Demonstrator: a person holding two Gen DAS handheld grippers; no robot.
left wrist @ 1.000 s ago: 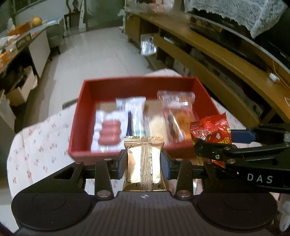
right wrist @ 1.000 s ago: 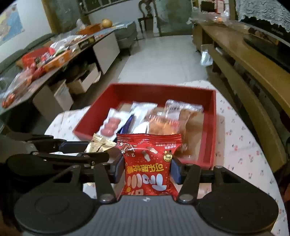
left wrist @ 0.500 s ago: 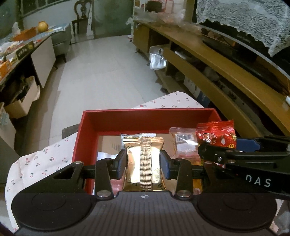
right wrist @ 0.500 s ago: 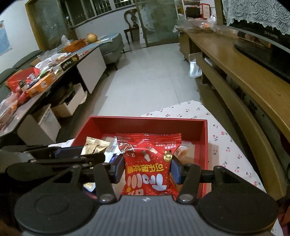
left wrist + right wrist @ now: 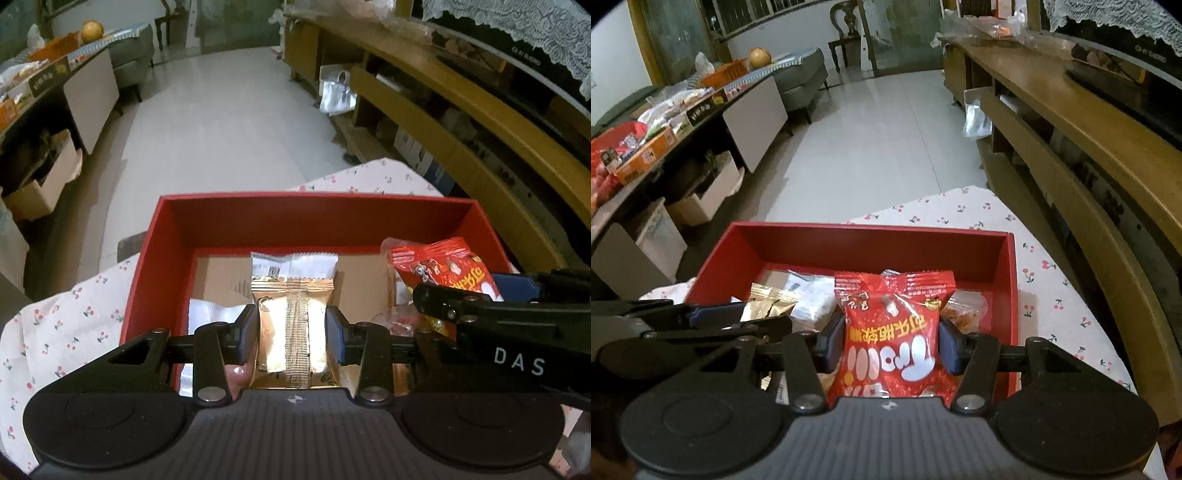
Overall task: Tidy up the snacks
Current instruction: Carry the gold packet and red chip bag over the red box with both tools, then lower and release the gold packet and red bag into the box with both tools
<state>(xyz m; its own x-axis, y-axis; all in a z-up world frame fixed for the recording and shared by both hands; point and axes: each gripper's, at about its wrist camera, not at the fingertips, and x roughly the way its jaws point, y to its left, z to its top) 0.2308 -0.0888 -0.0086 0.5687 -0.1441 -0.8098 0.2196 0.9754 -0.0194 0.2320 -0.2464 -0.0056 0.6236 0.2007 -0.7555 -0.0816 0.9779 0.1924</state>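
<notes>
A red box (image 5: 229,221) (image 5: 849,247) stands on a cherry-print tablecloth with several wrapped snacks inside. My left gripper (image 5: 291,334) is shut on a gold foil snack packet (image 5: 291,328), held upright over the box's near part. The same gold packet (image 5: 768,304) shows at the left of the right wrist view. My right gripper (image 5: 891,341) is shut on a red snack bag (image 5: 892,332) with white lettering, over the right part of the box. That red bag (image 5: 443,266) appears at the right of the left wrist view. A white packet (image 5: 293,262) lies behind the gold one.
The cherry-print tablecloth (image 5: 66,325) (image 5: 1056,295) covers the table around the box. A long wooden shelf unit (image 5: 1089,147) runs along the right. A low table with boxes and snacks (image 5: 665,122) stands at the left. Tiled floor (image 5: 221,122) lies beyond.
Both grippers have moved forward over the red box with their packets; the box's near wall has passed under the fingers and the far wall now sits closer.
</notes>
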